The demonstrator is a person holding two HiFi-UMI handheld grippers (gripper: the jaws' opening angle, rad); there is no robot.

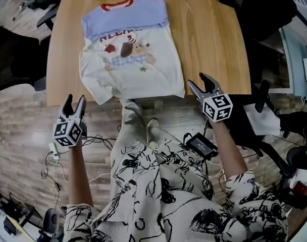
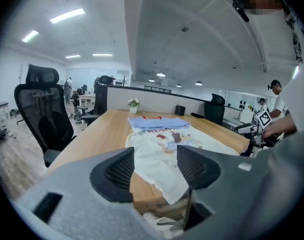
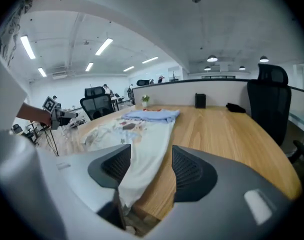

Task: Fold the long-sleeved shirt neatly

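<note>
Wooden tabletop (image 1: pixel 209 44), open office: long-sleeved shirt (image 1: pixel 133 59) lies flat, collar far, hem at the near edge.
Its long axis runs straight away from the person. The left hand-held gripper (image 1: pixel 75 101) and right hand-held gripper (image 1: pixel 198 80) hover off the near edge, flanking the hem corners, jaws partly apart and empty. The shirt lies ahead, between them; the right one appears nearer its corner.

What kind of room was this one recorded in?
Most likely an open-plan office: a long wooden table, black swivel chairs around it, a low partition and strip lights overhead.
</note>
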